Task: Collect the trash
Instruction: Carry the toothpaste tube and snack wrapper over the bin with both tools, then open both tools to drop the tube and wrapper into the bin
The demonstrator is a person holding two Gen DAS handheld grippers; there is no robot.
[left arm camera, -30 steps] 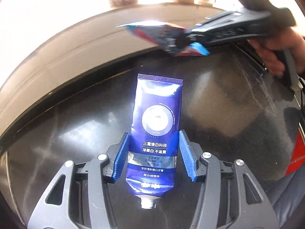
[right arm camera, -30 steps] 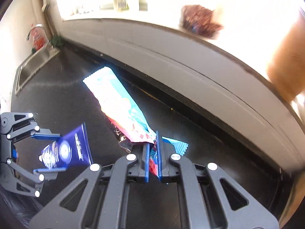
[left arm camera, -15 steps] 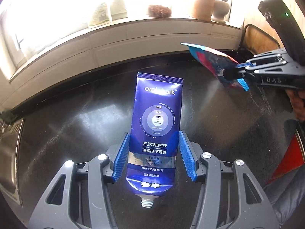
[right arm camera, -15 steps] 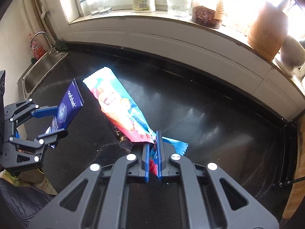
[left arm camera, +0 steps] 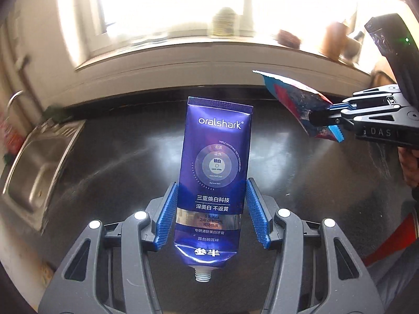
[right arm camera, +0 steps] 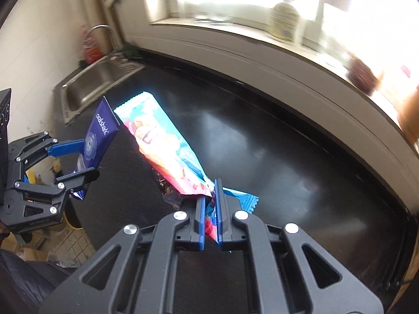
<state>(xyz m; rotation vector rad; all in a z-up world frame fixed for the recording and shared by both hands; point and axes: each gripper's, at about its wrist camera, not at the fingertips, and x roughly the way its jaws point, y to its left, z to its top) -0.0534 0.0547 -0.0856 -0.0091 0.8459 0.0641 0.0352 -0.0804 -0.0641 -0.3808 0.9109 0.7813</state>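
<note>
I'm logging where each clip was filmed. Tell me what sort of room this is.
Most likely a home kitchen. A steel sink with a curved tap is set into a long black counter, and a sunlit windowsill behind it holds a bottle and jars.

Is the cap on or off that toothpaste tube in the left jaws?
Off. The toothpaste tube ends in a bare threaded nozzle pointing toward the camera, with no cap in view, held in the left gripper.
</note>
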